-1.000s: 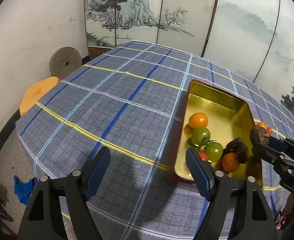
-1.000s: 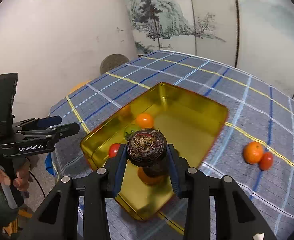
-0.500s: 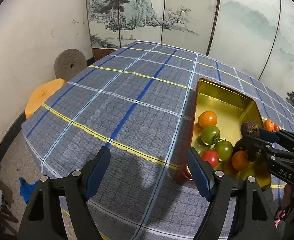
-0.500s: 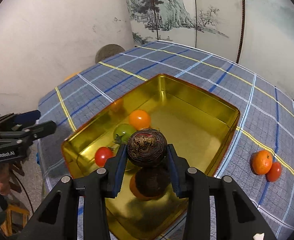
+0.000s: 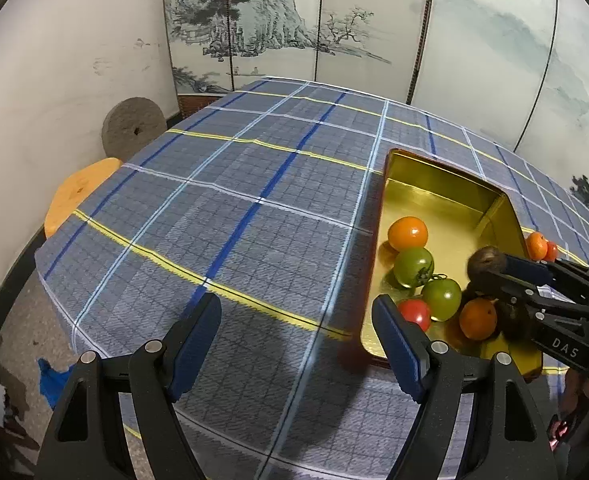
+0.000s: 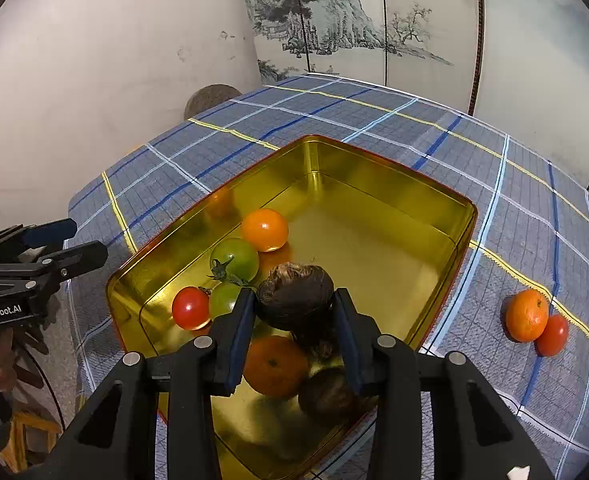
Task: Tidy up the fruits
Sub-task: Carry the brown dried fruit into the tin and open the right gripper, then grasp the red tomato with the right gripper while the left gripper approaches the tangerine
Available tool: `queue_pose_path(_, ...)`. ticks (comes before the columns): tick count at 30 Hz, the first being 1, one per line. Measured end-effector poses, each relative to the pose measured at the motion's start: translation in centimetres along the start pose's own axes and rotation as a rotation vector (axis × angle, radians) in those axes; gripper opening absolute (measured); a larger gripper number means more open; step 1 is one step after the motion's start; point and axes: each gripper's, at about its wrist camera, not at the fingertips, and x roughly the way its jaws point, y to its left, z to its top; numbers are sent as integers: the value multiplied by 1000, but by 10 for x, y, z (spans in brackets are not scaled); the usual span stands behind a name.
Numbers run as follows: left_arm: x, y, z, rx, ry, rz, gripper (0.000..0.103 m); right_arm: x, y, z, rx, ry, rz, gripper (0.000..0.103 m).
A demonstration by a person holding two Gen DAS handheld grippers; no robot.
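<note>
The right gripper (image 6: 294, 312) has come down and in over the near end of the gold tin (image 6: 394, 184) since a second ago, and its jaws are now opening around the dark brown fruit (image 6: 296, 294), which sits between the pads, tilted and beginning to slip, where earlier it stood upright and firmly pinched. Just below it lie an orange (image 6: 274, 364) and another dark fruit (image 6: 326, 394), with a red tomato (image 6: 190, 307), two green tomatoes (image 6: 234, 258) and an orange tomato (image 6: 265, 229) to the left and farther in. The risk here: the fruit drops onto the pile, rolls off the rounded orange and knocks the tomatoes about, or bounces toward the low near rim. The left gripper (image 5: 296, 330) hangs spread wide and empty over the checked tablecloth (image 5: 234, 200), left of the tin, much as before. Out on the cloth to the right, a mandarin (image 6: 526, 315) and a small red fruit (image 6: 553, 335) touch each other, not yet collected
</note>
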Motion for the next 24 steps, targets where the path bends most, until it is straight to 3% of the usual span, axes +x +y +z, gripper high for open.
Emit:
queue_pose_path(15,2,-23,3,26,5,-43,78,-27,-11,-2,45,-60,22,42)
queue_pose_path(24,0,-49,6,62,2,-90,78,-56,-69,-18,137,-87,-93,42)
